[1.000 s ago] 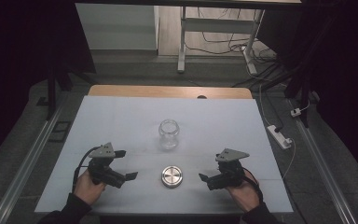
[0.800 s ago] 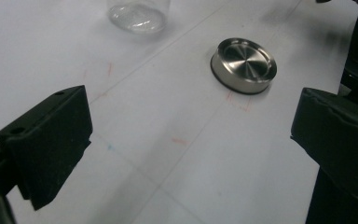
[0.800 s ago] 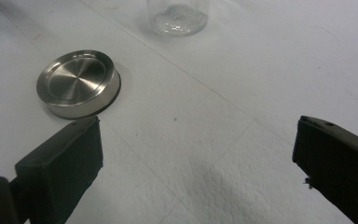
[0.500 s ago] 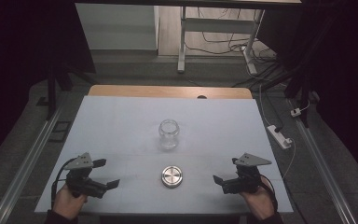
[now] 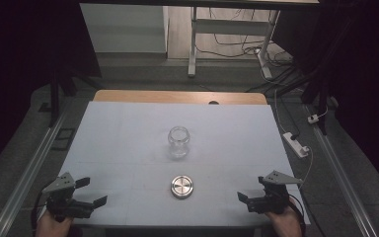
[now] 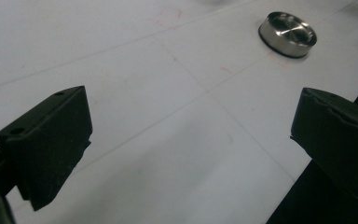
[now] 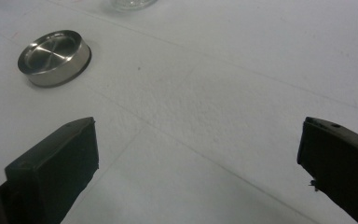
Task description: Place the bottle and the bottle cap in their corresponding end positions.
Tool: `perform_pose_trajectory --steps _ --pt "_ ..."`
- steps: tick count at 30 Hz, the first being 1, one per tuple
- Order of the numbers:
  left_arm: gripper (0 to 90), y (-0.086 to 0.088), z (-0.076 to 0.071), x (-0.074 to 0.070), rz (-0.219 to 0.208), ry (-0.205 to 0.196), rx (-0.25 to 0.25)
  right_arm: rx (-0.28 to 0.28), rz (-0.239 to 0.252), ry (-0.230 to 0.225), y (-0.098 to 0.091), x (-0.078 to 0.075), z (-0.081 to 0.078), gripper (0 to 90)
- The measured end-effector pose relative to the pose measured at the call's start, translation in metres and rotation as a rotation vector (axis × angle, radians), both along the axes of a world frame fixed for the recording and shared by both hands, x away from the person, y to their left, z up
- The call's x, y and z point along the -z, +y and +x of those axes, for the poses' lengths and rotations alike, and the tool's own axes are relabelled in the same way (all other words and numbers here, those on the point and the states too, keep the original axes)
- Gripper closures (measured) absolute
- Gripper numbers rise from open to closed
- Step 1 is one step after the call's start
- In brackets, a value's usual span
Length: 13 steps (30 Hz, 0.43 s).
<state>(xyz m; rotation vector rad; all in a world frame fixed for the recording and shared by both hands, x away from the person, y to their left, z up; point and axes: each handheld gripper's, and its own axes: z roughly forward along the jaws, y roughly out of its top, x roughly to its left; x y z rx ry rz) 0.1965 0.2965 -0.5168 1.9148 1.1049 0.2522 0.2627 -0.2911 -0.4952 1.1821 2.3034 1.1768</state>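
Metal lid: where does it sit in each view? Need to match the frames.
High view: lid low centre on the table, just nearer the person than the glass jar.
Left gripper view: lid upper right, beyond the open jaws.
Right gripper view: lid upper left; jar base at the top edge.
Shared landmark: the faint line on the tabletop that passes close by the lid.

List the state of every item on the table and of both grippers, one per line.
glass jar: upright, open at the top, lid off, looks empty.
metal lid: lying flat on the table in front of the jar, apart from it.
left gripper: open, nothing between the jaws.
right gripper: open, nothing between the jaws.
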Motion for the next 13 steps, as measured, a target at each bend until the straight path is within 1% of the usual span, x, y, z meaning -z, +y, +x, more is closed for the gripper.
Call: perform_pose_trajectory --steps 4,6,9,13 --pt "0.0 0.0046 -0.0068 0.0031 0.025 0.014 -0.026 0.023 0.005 0.017 -0.0059 0.0022 -0.0041 0.0" --pt "0.0 0.0064 -0.0094 0.0046 0.039 0.020 -0.038 0.037 0.016 0.016 -0.0084 0.0013 -0.0057 0.0" --pt "0.0 0.0069 -0.0109 0.0078 0.060 0.048 -0.045 0.049 0.013 0.027 -0.0099 0.0013 -0.0069 0.0" --pt "0.0 0.0067 -0.0107 0.0076 0.059 0.048 -0.052 0.053 -0.007 0.033 -0.0084 0.0019 -0.0066 0.0"
